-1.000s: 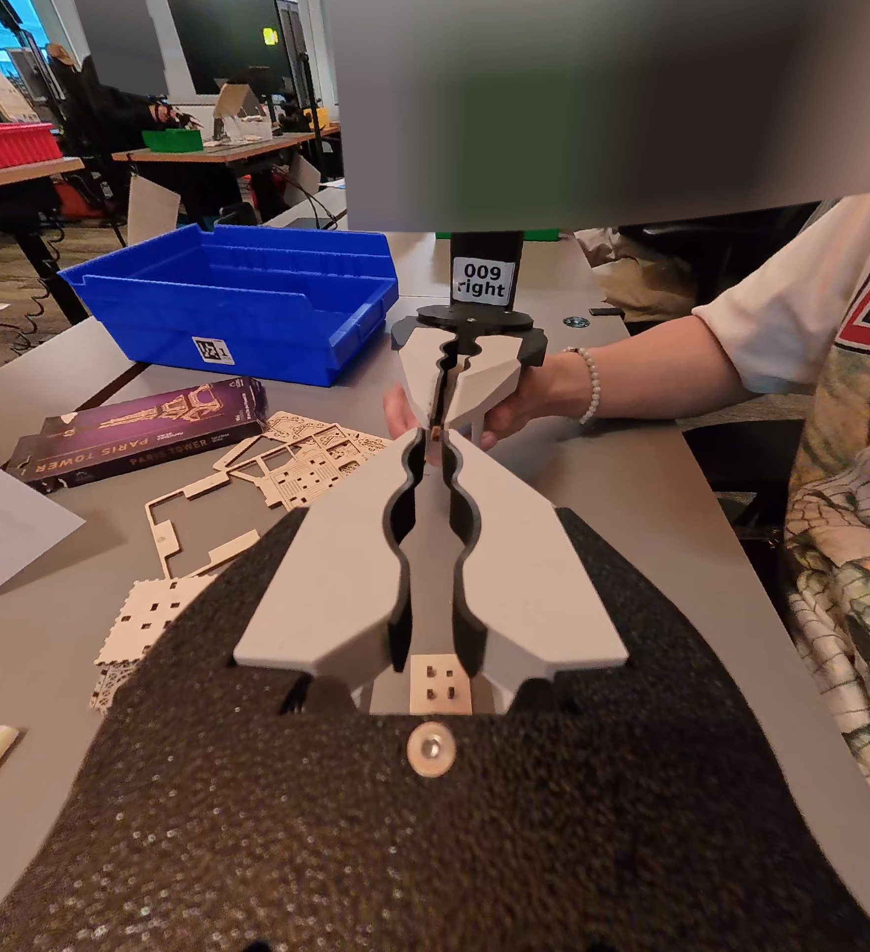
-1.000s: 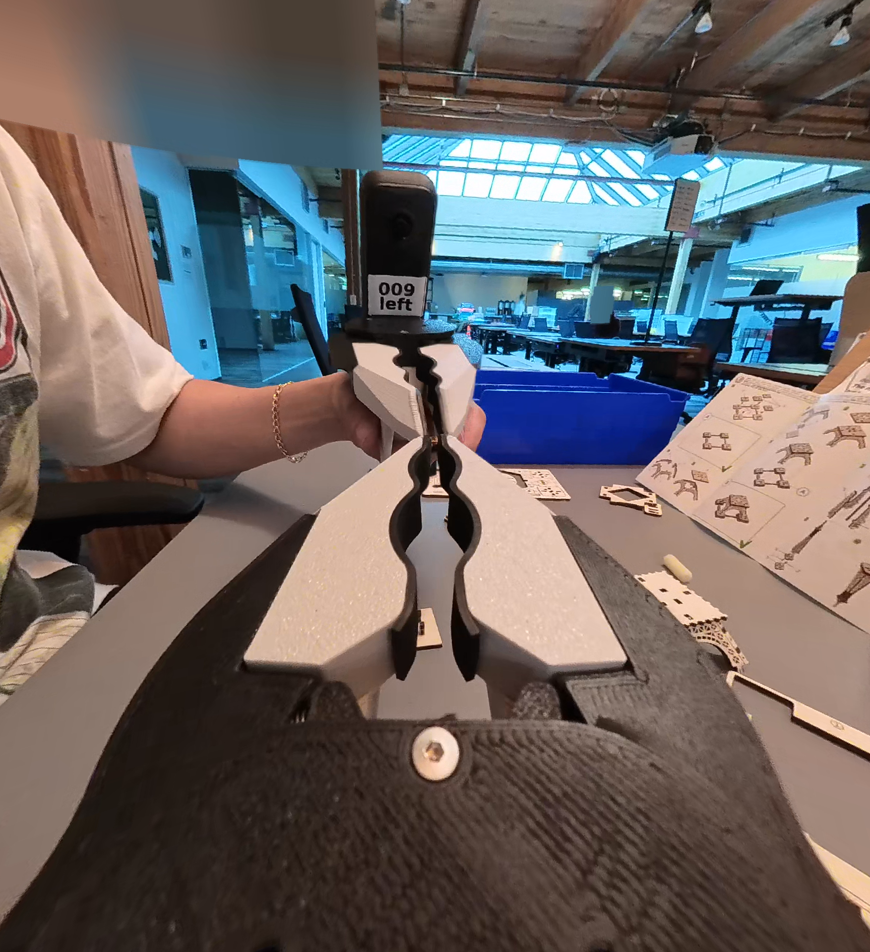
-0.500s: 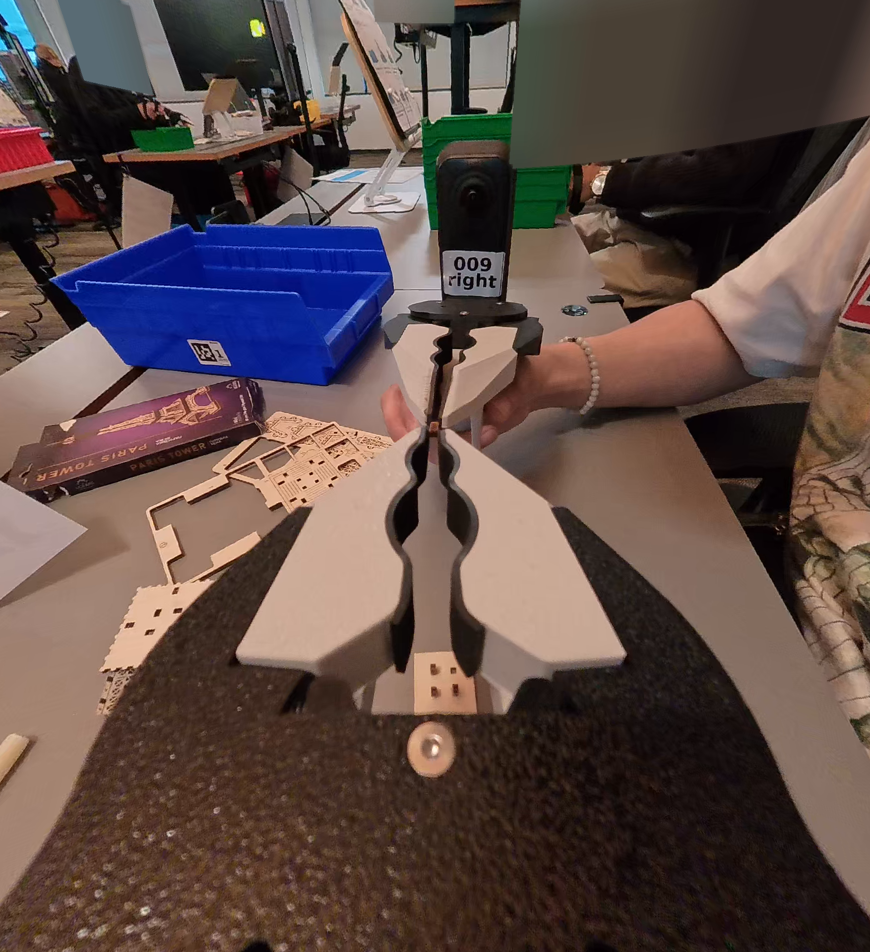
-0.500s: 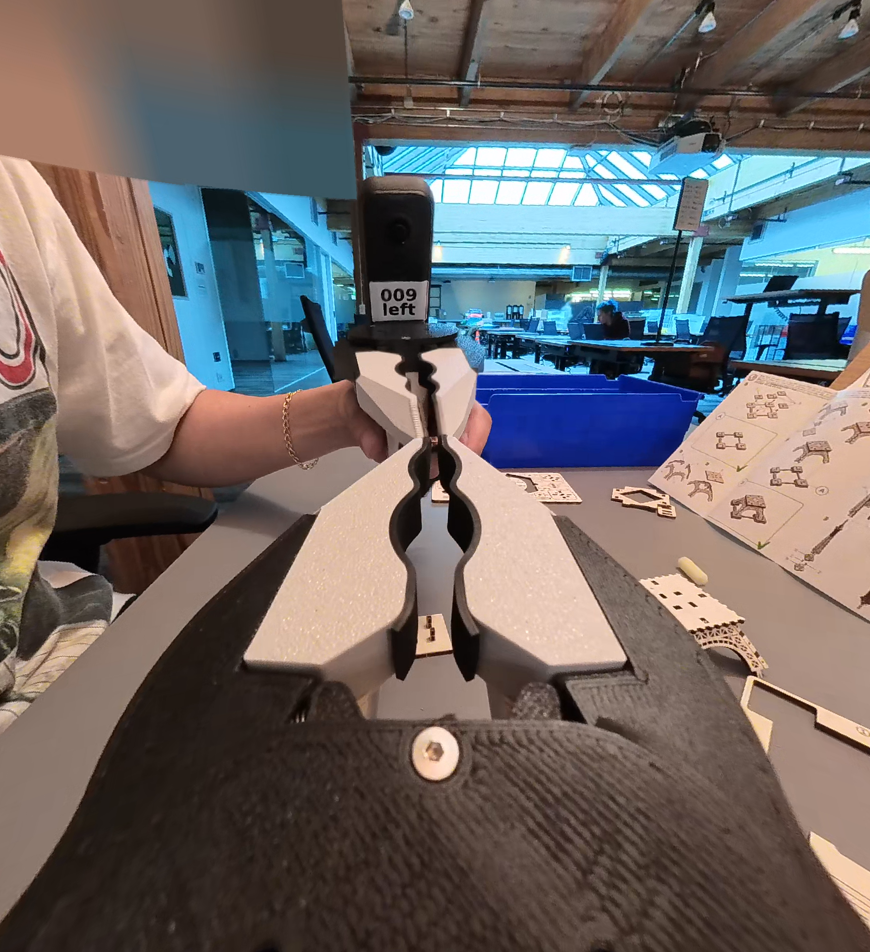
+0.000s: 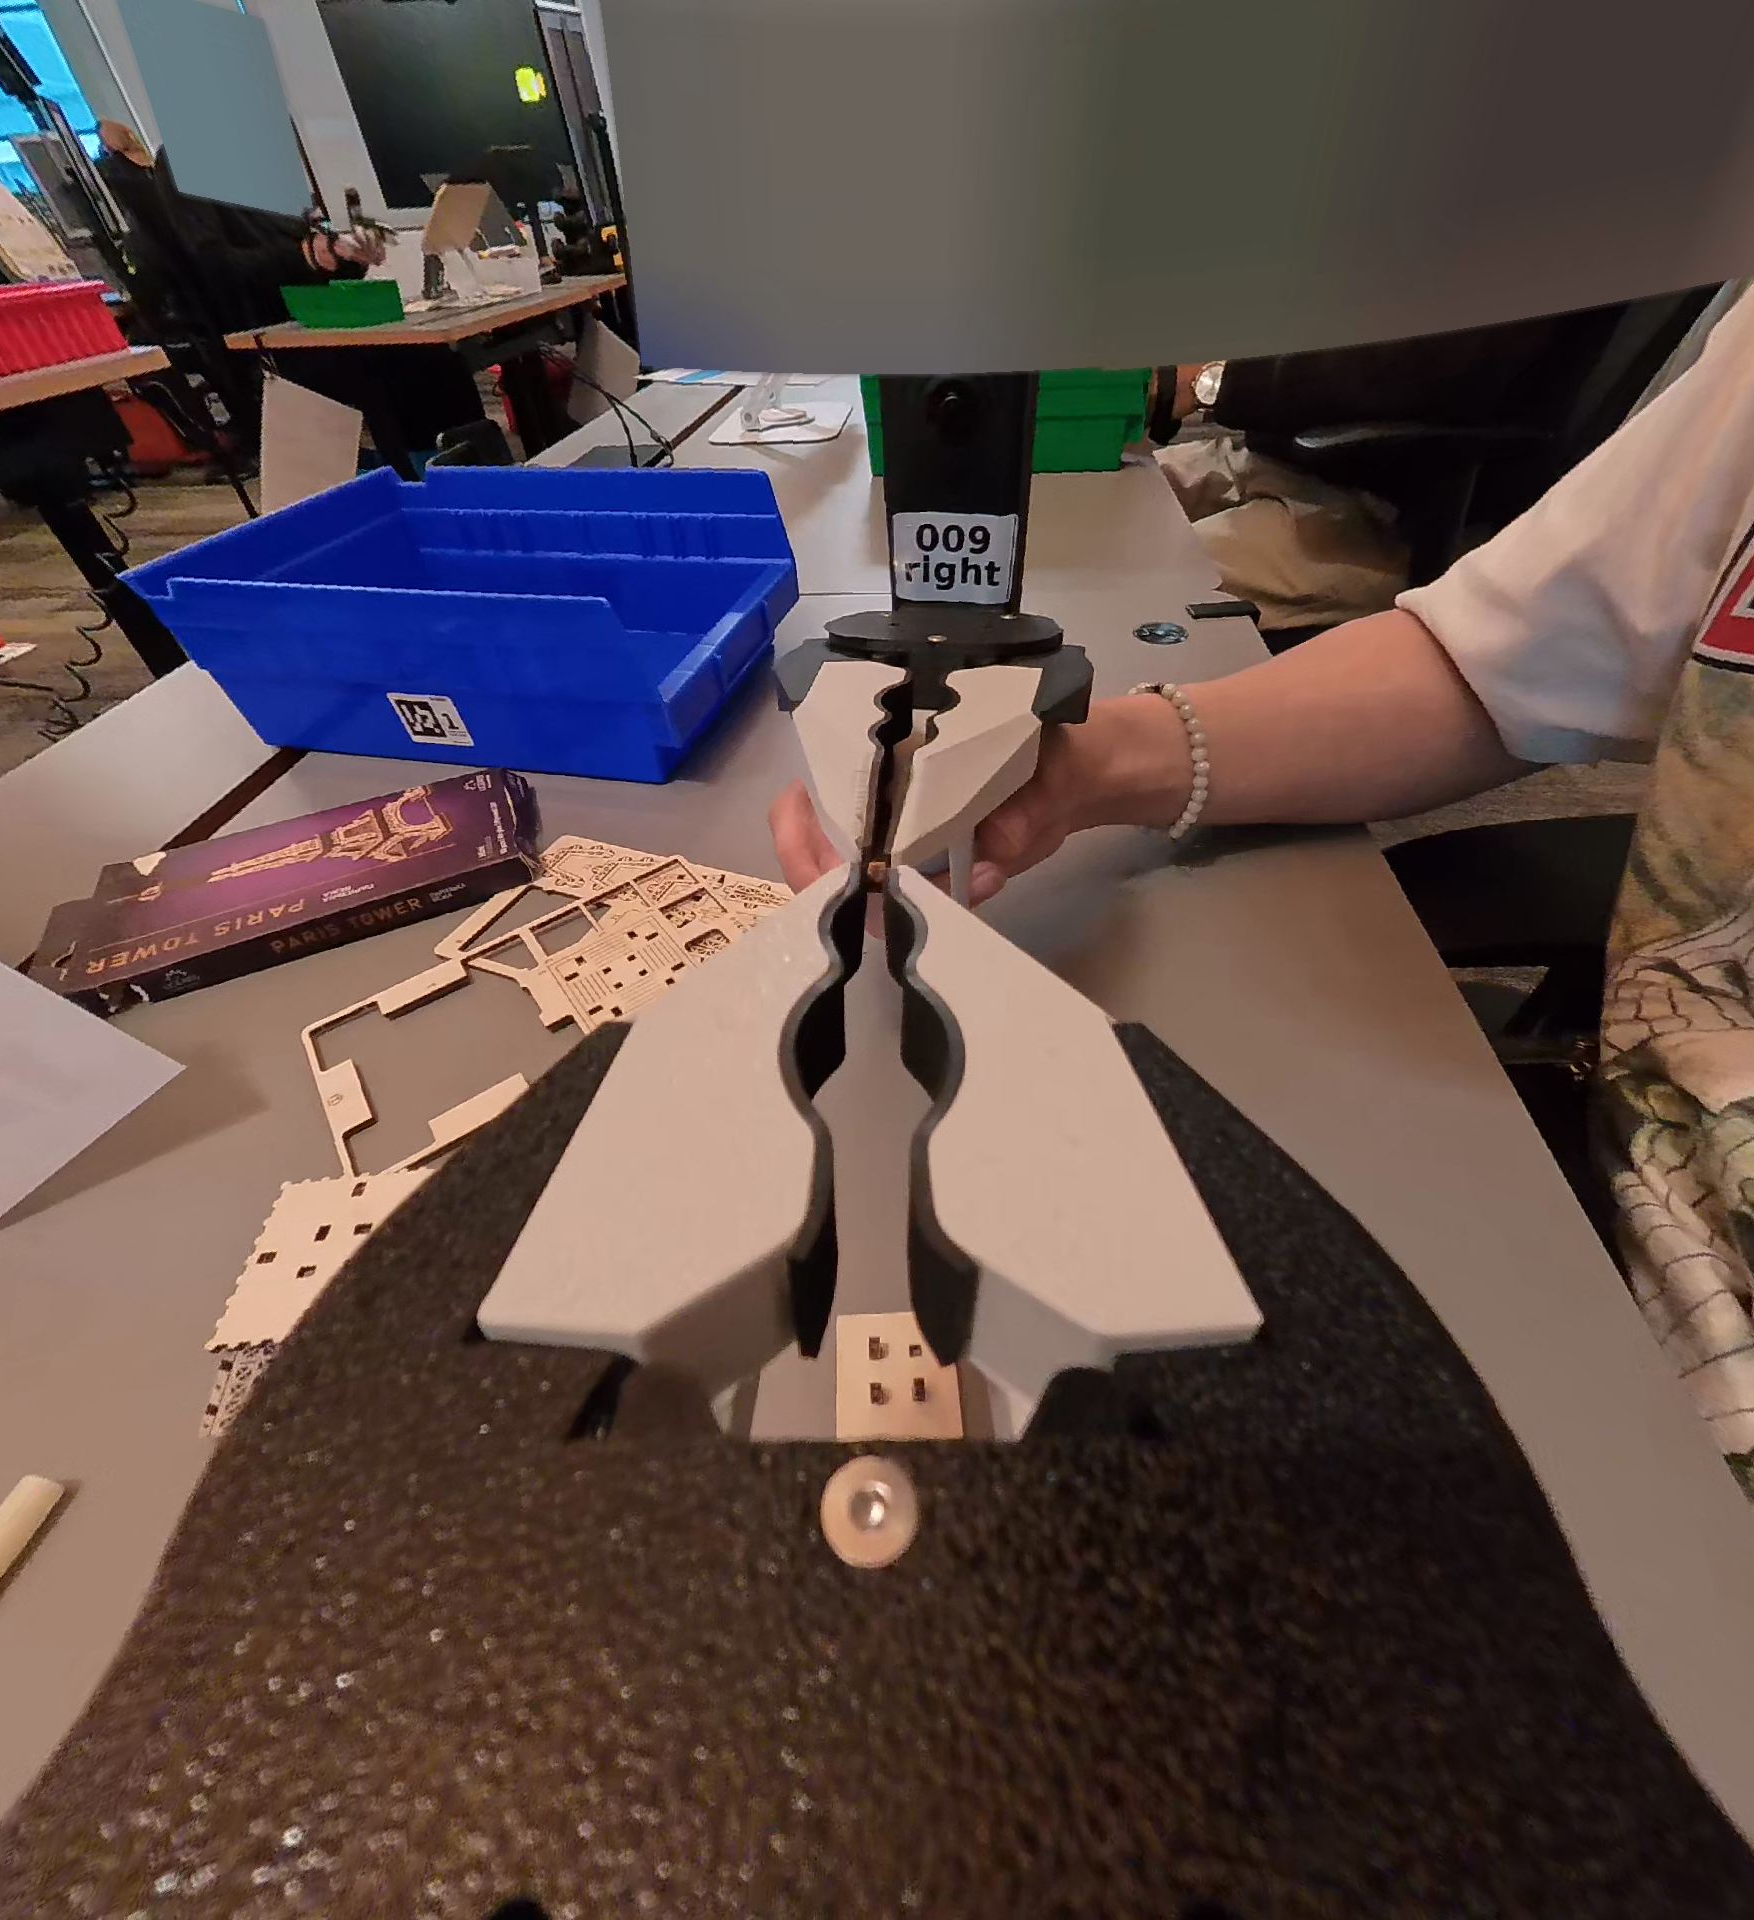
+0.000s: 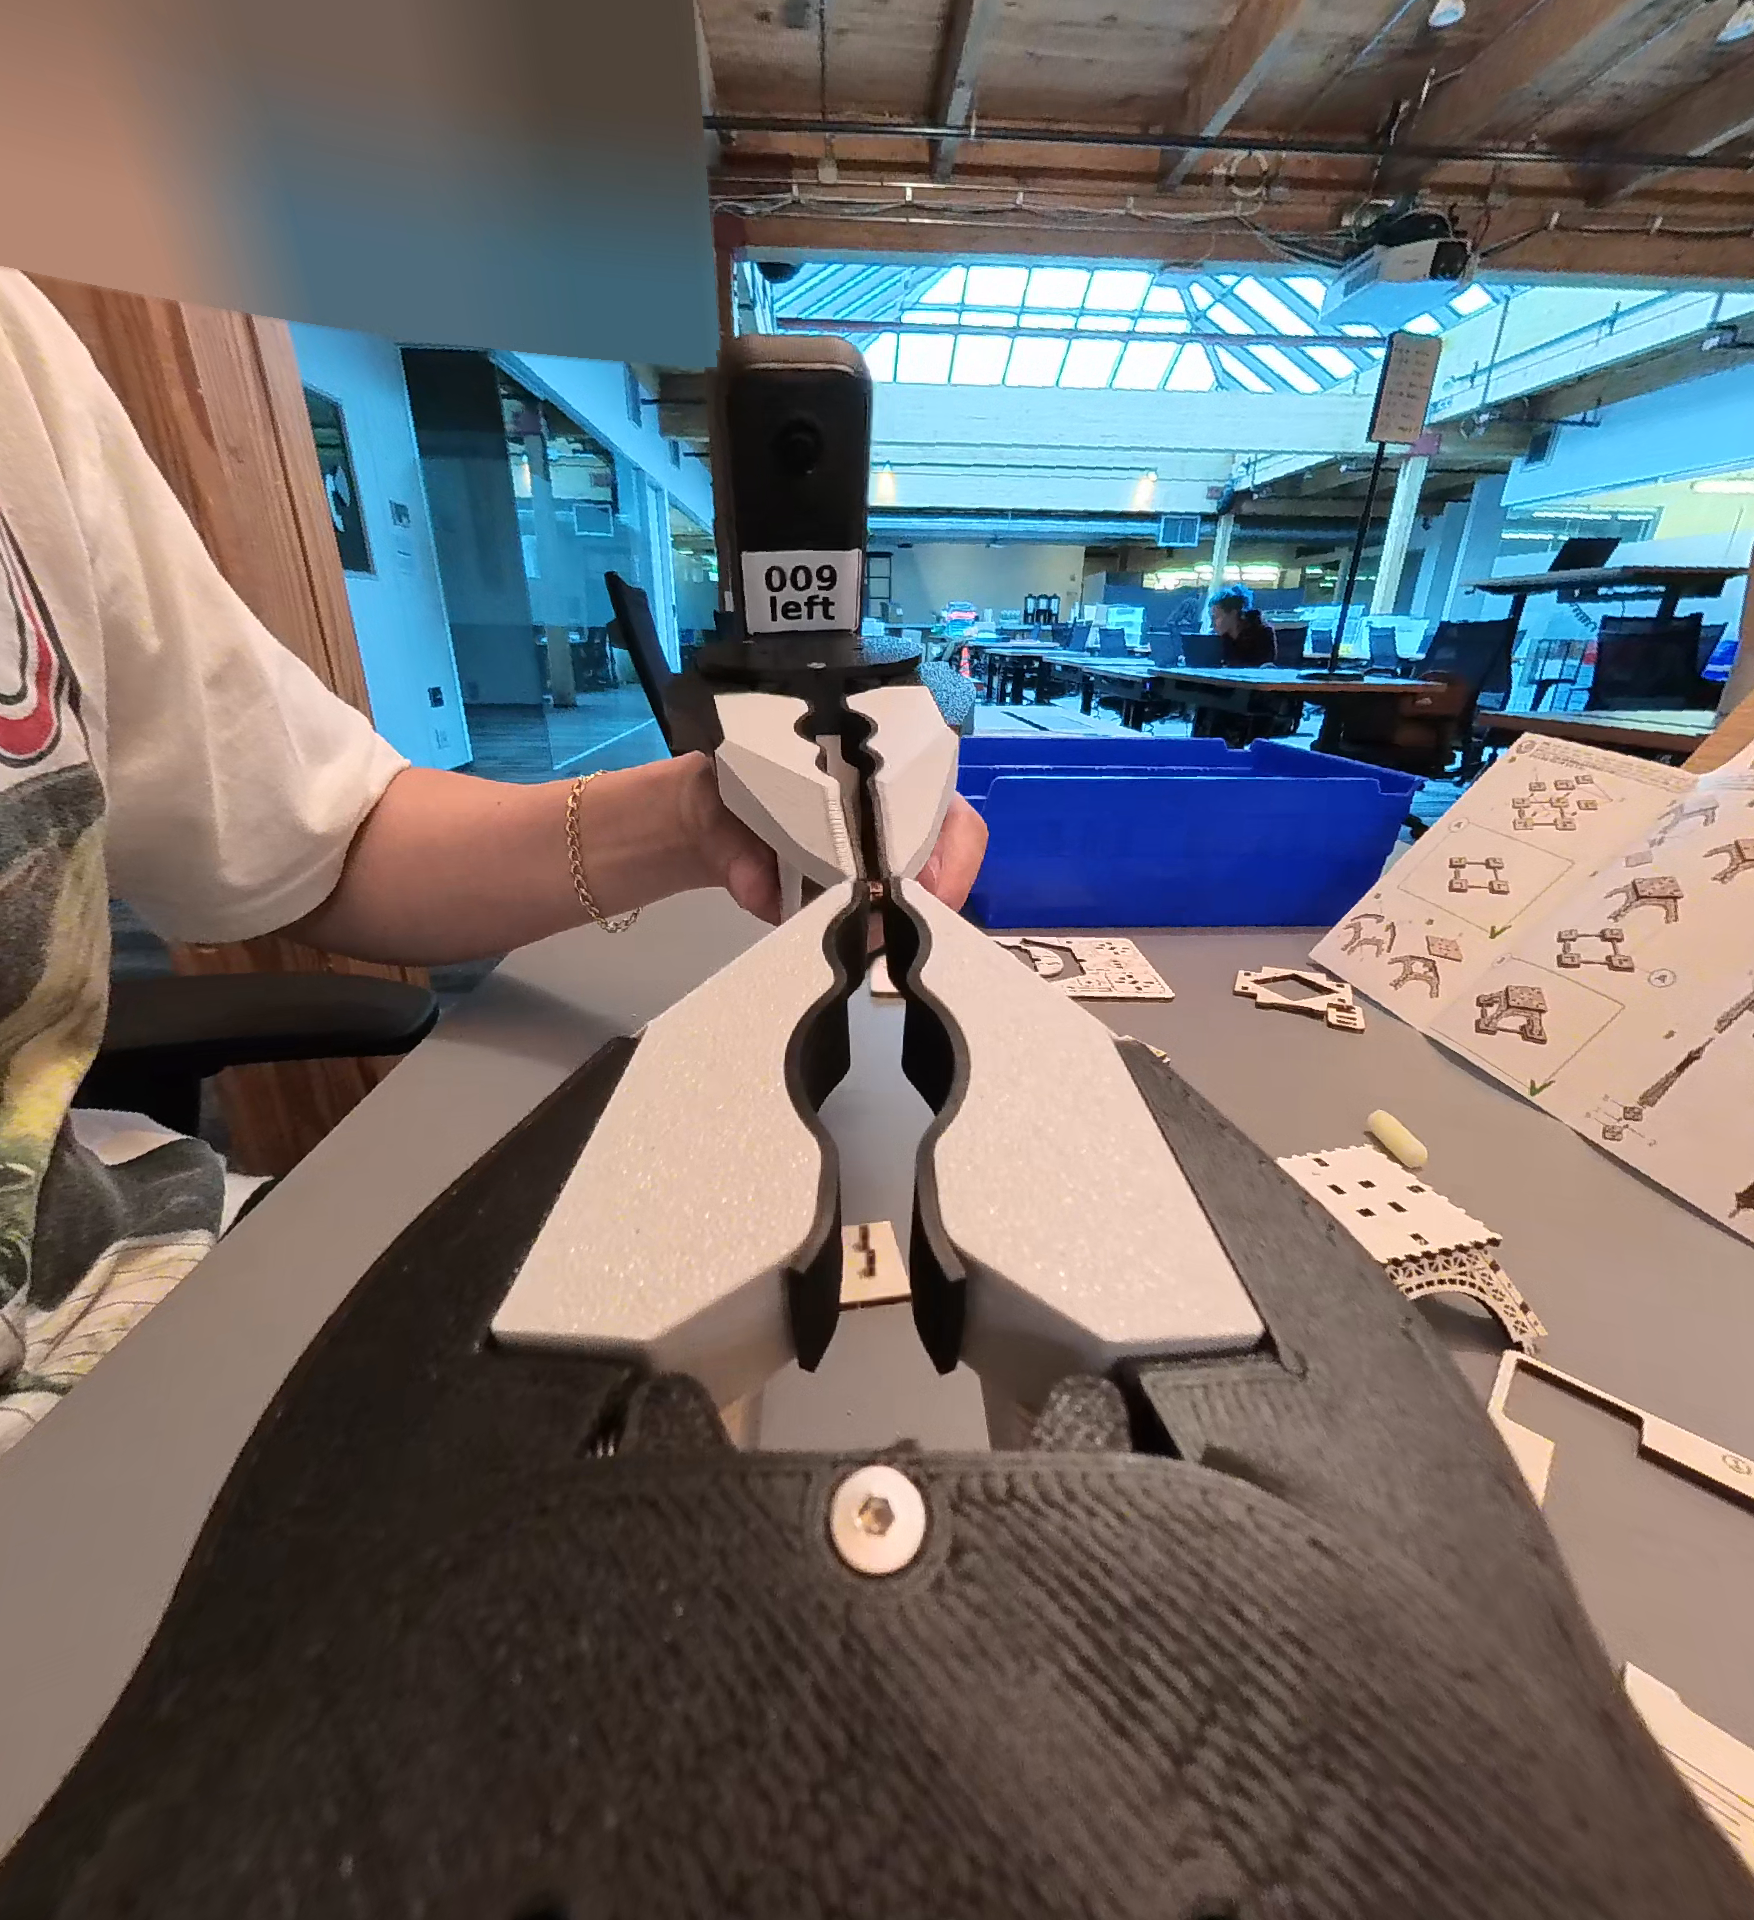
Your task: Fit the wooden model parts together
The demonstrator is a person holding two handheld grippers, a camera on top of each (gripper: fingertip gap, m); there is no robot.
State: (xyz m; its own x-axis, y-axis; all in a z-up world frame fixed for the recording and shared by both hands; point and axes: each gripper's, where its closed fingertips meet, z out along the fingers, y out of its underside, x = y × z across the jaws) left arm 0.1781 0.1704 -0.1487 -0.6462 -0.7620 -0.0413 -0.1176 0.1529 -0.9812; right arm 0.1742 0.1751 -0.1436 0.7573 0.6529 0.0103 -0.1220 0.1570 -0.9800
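Pinching 1 tiny tan wooden part between them: left hand-held gripper, right hand-held gripper, tip-to-tip.

Very little is moving. The right gripper is nosing down a touch. Against half a second ago, the blue bin and the tabletop edge in front of it are sitting slightly higher in the right wrist view. The flat wooden piece on the near side of the bin, seen low between the fingers, is showing a little more of itself than a second ago. In the left wrist view, the square wooden plate is edging slightly rightward.
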